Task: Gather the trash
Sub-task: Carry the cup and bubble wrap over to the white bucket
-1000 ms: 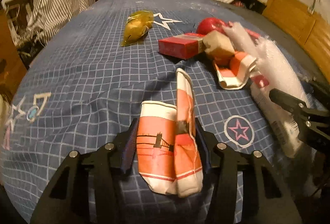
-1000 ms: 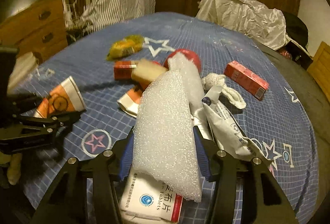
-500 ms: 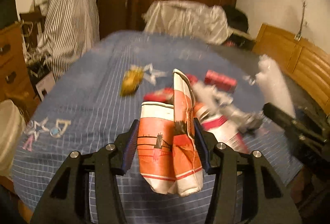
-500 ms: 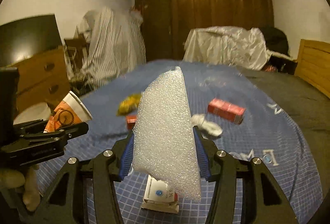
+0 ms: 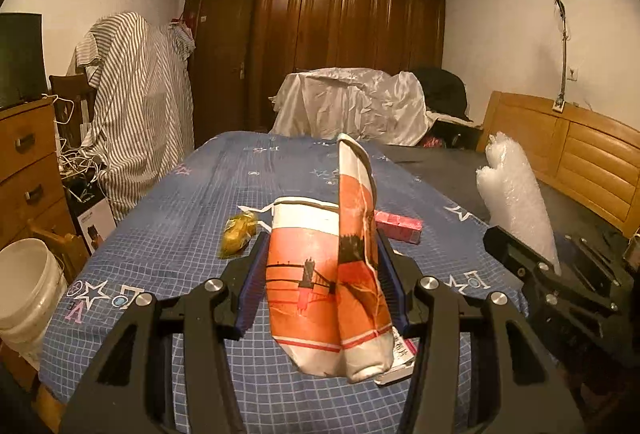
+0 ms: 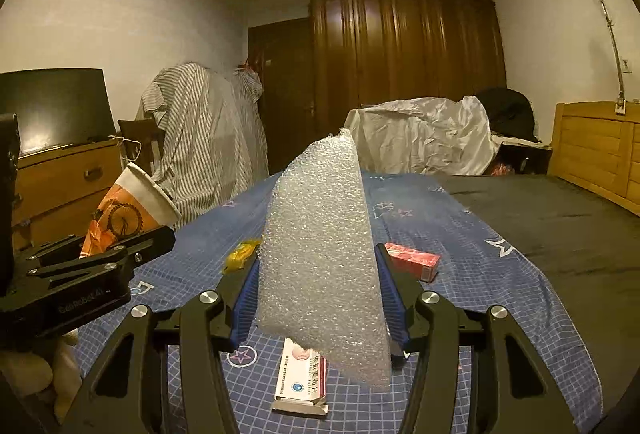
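1. Left wrist view: since a second ago you have lifted both loads off the bed, and the view has tipped up from the blanket to the wardrobe. Your left hand-held gripper is pinching the flattened orange paper cups, one pad against each outer side. They stand on edge, so they cannot slide out.
2. The cups hang clear above the blanket. That suits a carry to a bin, and the white bucket at the bed's left corner looks a likely place for them.
3. The yellow wrapper and red box lie on the bed, uncollected.
4. Right wrist view: your right hand-held gripper is clamped on the foam sheet, folded upright between the pads; the fold keeps so limp a sheet stiff.
5. The medicine box lies flat on the blanket below it, not gripped. It awaits another pass.
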Tool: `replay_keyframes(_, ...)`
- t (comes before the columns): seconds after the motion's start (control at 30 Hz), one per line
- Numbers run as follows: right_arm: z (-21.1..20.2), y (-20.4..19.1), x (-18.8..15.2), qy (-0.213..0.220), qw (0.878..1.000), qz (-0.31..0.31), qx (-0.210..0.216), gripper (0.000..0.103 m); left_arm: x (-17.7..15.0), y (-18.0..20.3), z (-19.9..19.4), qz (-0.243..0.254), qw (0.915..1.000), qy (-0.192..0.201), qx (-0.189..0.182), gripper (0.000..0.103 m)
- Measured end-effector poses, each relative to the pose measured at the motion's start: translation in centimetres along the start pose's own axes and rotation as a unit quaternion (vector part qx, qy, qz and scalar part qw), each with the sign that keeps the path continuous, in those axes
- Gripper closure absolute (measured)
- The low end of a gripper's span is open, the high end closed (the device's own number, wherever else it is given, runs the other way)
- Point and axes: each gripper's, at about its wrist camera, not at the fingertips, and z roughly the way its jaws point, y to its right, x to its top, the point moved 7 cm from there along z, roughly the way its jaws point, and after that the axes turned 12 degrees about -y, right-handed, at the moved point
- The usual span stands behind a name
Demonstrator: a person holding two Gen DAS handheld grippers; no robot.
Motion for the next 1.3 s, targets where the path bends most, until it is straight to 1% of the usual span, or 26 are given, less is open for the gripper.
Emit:
replay_keyframes(0.2,-0.7,0.9,0.3,0.000,1.000,0.002,-0.002,0.048,0.0,0.4,-0.3,0.004,1.0000,0.001,-0.002,0.054)
replay_keyframes(0.33,-0.7,0.6,0.7,-0.003,1.000,-0.001,0.000,0.048,-0.1,0.4,-0.5,0.004,1.0000,0.003,-0.001,0.054)
replay_keyframes(0.43,0.1,-1.0,1.3,-0.006,1.000,-0.007,0.008,0.048,0.0,-0.5,-0.6,-0.003,1.0000,0.005,0.006,0.054)
replay_keyframes(0.5,0.6,-1.7,2.1,-0.007,1.000,-0.016,0.020,0.048,0.3,-1.7,-0.7,-0.010,0.9998,0.007,0.016,0.054)
replay_keyframes(0.6,1.4,-3.9,3.4,-0.005,0.999,-0.030,0.041,0.048,0.8,-4.1,-1.2,-0.024,0.9991,0.010,0.035,0.054)
replay_keyframes(0.67,2.0,-5.8,4.3,-0.005,0.998,-0.040,0.057,0.048,1.1,-6.0,-1.6,-0.033,0.9981,0.012,0.051,0.054)
replay_keyframes(0.8,3.6,-10.7,5.9,-0.011,0.994,-0.060,0.094,0.048,1.9,-10.1,-2.8,-0.050,0.9949,0.016,0.087,0.054)
replay_keyframes(1.0,5.9,-19.6,8.0,-0.025,0.984,-0.093,0.153,0.048,2.6,-17.2,-4.9,-0.084,0.9870,0.018,0.136,0.054)
replay_keyframes(1.03,6.4,-21.3,8.4,-0.028,0.981,-0.099,0.163,0.048,2.6,-19.2,-5.5,-0.095,0.9843,0.017,0.148,0.054)
replay_keyframes(1.13,7.9,-26.3,9.3,-0.042,0.973,-0.118,0.191,0.048,2.4,-22.8,-7.0,-0.115,0.9783,0.014,0.172,0.054)
replay_keyframes(1.17,8.3,-28.1,9.5,-0.047,0.971,-0.124,0.199,0.048,2.3,-24.9,-7.7,-0.126,0.9750,0.011,0.182,0.054)
replay_keyframes(1.2,8.8,-29.8,9.6,-0.054,0.968,-0.131,0.209,0.048,2.2,-25.9,-8.1,-0.134,0.9730,0.009,0.188,0.054)
replay_keyframes(1.23,9.2,-31.6,9.8,-0.060,0.965,-0.136,0.217,0.048,2.0,-27.9,-8.8,-0.145,0.9692,0.007,0.199,0.054)
replay_keyframes(1.3,10.4,-35.8,10.0,-0.078,0.956,-0.152,0.238,0.048,1.6,-30.4,-9.8,-0.159,0.9640,0.003,0.214,0.054)
